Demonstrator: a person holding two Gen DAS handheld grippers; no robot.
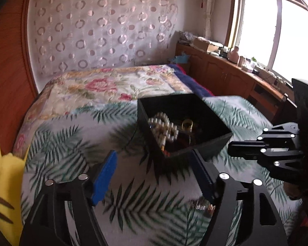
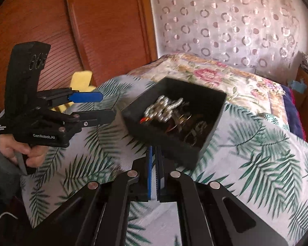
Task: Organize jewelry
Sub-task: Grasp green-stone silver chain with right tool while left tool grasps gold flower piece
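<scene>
Black jewelry box (image 1: 213,143), corner toward grippers

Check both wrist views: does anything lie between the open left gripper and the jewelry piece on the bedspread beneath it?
Nothing visible does. The left gripper is open over the bedspread, and the small metallic jewelry piece lies uncovered beside its right finger. The black box sits farther ahead.

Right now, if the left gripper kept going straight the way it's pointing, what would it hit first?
Probably the near corner of the black box, holding jewelry. The open left gripper points at it over the leaf-print blanket; depth is unclear.
</scene>
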